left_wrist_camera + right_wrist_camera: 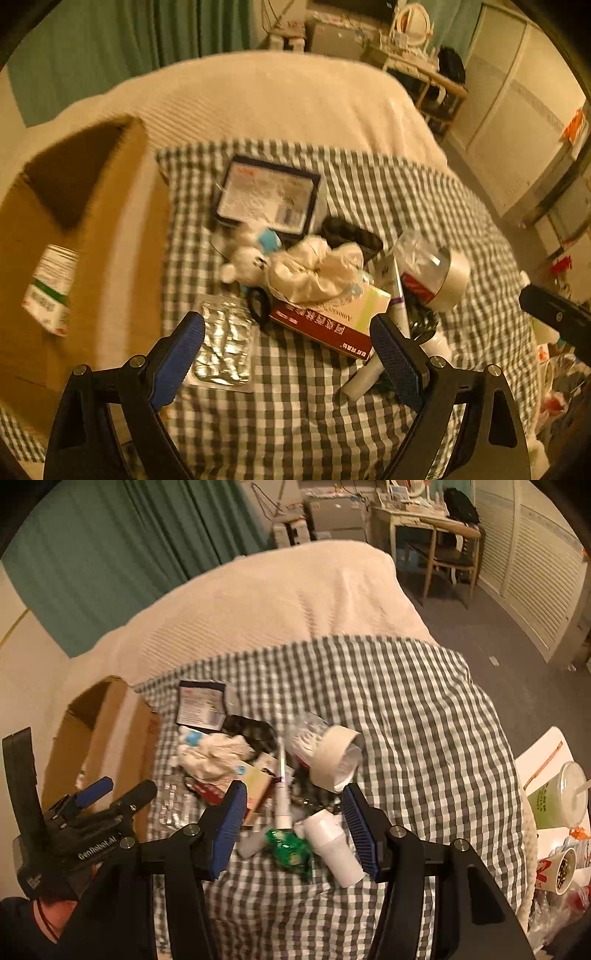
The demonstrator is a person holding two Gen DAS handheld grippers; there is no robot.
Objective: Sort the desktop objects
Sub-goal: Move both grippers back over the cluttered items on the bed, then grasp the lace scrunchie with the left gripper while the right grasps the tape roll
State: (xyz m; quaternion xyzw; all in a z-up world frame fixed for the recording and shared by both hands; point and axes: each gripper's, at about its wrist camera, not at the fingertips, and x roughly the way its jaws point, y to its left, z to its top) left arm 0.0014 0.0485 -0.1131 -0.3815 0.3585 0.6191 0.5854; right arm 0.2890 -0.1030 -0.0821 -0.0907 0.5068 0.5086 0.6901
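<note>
A pile of small objects lies on a checked cloth (295,413). My left gripper (288,336) is open and empty above it. A foil blister pack (223,345) lies by its left finger and a red medicine box (325,328) between the fingers. A white cloth bundle (317,271), a framed card (267,195) and a tape roll (448,280) lie beyond. A cardboard box (74,258) at left holds a medicine carton (50,291). My right gripper (291,821) is open and empty over a white bottle (334,843), a green packet (290,849) and a white tube (281,794).
The cloth covers a bed with a cream blanket (280,602). Drink cups (557,801) stand on a white table at the right. A wooden desk and chair (436,535) stand behind, green curtains (129,554) at left. The left gripper shows in the right wrist view (99,801).
</note>
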